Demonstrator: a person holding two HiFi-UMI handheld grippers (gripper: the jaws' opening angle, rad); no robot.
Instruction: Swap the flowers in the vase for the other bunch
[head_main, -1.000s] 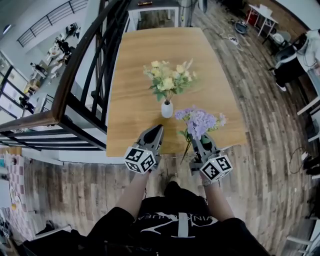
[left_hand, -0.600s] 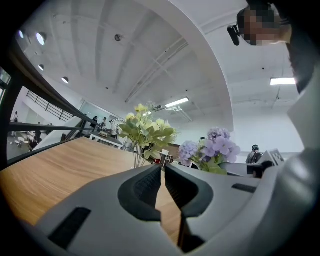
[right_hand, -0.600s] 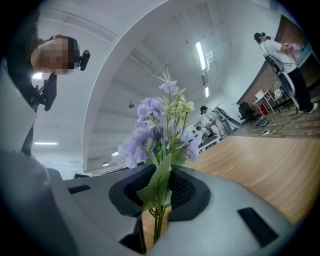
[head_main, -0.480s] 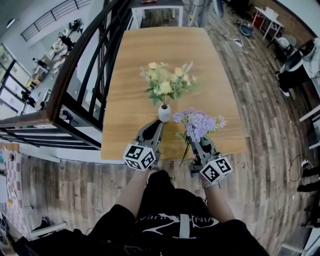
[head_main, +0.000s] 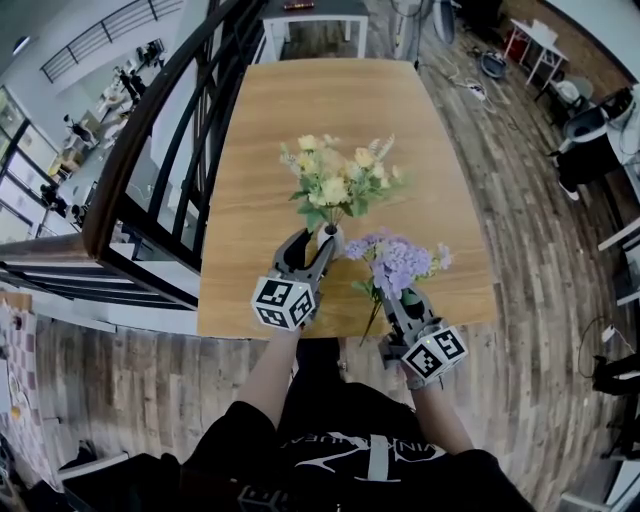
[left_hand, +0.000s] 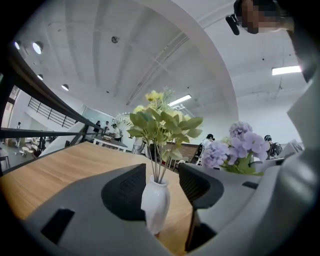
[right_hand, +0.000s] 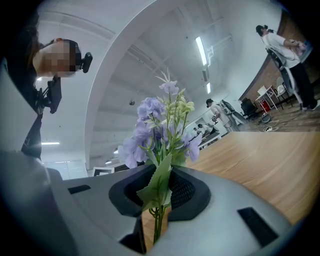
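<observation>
A small white vase (head_main: 331, 238) with a yellow-and-green bunch (head_main: 338, 180) stands near the front of the wooden table (head_main: 300, 110). My left gripper (head_main: 312, 245) is level at the vase; its jaws have just been opening and now stand open, one on each side of the vase (left_hand: 155, 202), with a gap showing on the right side. My right gripper (head_main: 395, 300) is shut on the stems of the purple bunch (head_main: 400, 262), held upright just right of the vase. In the right gripper view the stems and a leaf (right_hand: 159, 195) sit pinched between the pads.
A dark stair railing (head_main: 150, 150) runs along the table's left side, with a drop beyond it. The table's front edge (head_main: 340, 328) lies just under both grippers. A white table (head_main: 305, 15) stands past the far end. A person (right_hand: 290, 55) stands off to the right.
My left gripper has moved forward to the vase and its jaws have opened around it. The right gripper has shifted slightly with the purple bunch still in it.
</observation>
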